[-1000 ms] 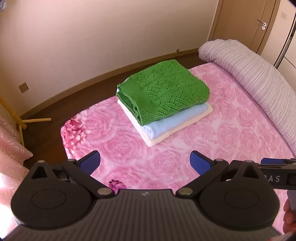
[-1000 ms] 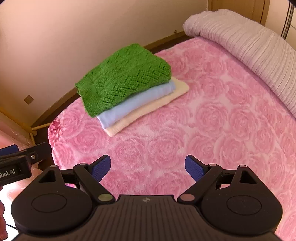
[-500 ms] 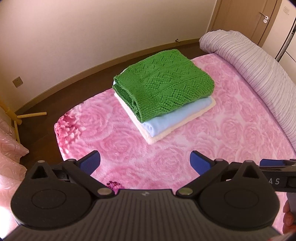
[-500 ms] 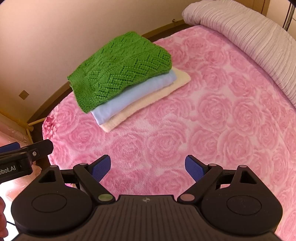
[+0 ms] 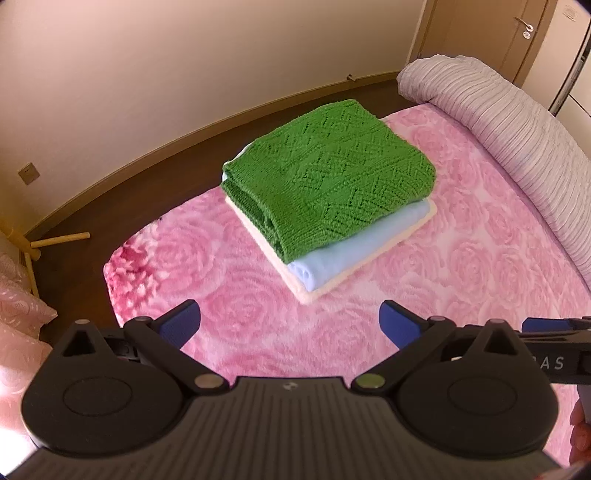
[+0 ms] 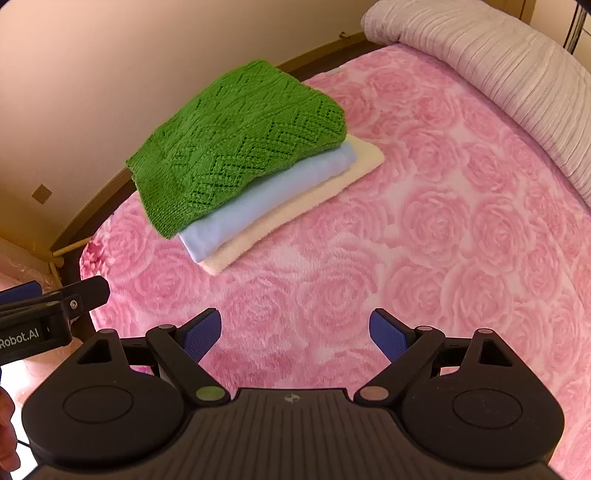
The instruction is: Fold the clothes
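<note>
Past the bed's left edge lies dark floor [image 5: 74,273] with a wooden rod [image 5: 61,240] on it, and a wall socket [image 5: 28,174] sits low on the wall. The left hand-held gripper [image 5: 290,321] hovers over the bed's [image 5: 480,258] pink rose blanket near its front left corner, blue fingers spread wide, gripping nothing. Ahead of it, near the bed's far left corner, the stack sits folded: green knit [image 5: 328,173] on top, blue cloth [image 5: 354,247] under it, cream cloth [image 5: 369,266] at the bottom, its edges showing past the others. The right hand-held gripper [image 6: 295,332] hangs just beside the left one, also wide open and empty, over bare blanket nearer the bed's front edge, with the stack well ahead and to its left. A ribbed grey quilt [image 5: 517,140] is rolled along the bed's right side. A door [image 5: 517,33] stands behind it.
</note>
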Demonstrator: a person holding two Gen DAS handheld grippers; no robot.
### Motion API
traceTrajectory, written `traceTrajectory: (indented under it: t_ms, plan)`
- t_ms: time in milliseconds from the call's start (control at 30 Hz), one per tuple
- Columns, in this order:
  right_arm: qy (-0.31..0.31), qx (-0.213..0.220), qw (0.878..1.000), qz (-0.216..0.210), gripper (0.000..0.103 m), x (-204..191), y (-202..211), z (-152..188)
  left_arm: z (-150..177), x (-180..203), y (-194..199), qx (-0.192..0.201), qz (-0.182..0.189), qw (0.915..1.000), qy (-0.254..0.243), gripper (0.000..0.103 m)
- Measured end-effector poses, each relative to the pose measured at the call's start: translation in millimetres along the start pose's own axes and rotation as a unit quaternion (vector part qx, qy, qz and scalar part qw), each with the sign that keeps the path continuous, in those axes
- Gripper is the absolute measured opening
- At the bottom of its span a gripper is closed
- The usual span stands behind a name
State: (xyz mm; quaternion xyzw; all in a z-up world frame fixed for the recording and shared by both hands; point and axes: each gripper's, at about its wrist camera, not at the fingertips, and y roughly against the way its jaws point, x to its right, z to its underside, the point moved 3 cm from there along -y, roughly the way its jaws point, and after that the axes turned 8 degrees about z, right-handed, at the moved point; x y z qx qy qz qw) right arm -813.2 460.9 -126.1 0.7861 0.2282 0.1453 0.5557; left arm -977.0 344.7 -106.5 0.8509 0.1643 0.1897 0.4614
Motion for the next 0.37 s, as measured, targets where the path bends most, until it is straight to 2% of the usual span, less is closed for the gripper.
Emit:
traceTrajectory:
  t_ms: [367]
  plan:
    - [-0.014, 0.003, 1.0, 0.003, 0.09, -0.8, -1.0, -4.2, -7.8, 5.4, -4.4, 0.009, -0.01, 0.9994, -0.032, 0.102]
